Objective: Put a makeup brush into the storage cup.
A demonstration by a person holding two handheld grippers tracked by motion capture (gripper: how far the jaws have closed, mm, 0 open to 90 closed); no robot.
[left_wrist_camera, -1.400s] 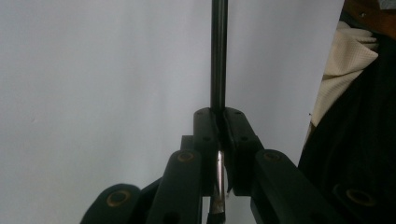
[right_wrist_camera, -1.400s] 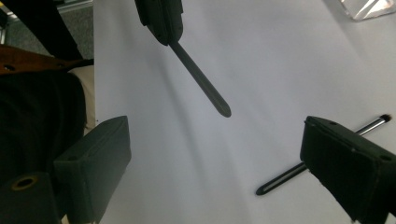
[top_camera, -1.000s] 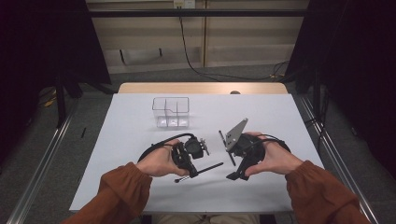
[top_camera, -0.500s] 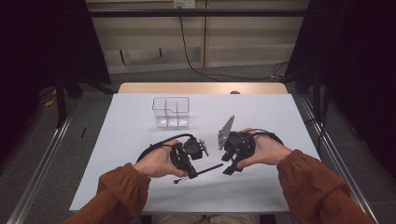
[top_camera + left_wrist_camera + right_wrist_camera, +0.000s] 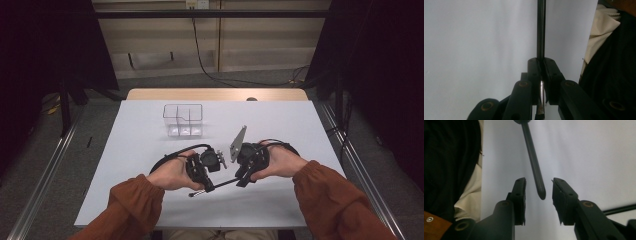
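- The brush [image 5: 216, 184], a thin dark-handled one, lies nearly level just above the white surface [image 5: 140, 150], near the person's edge and between the two hands.
- The left tool [image 5: 540, 75] is clamped tight on the brush at its metal collar; in the left gripper view the dark handle [image 5: 540, 27] runs straight out from the closed jaws.
- The right tool [image 5: 538, 188] has just been closing, yet its jaws are partly apart, with the handle's rounded end [image 5: 541, 191] hanging between the pads and touching neither.
- The step in hand looks like a hand-over or a two-handed hold: the right tool is coming to grip the free end of the handle.
- Next, the right jaws need to close squarely on the handle, centred, while the left holds steady.
- A clear divided box [image 5: 183, 119] stands farther off on the surface, a likely place for the brush.
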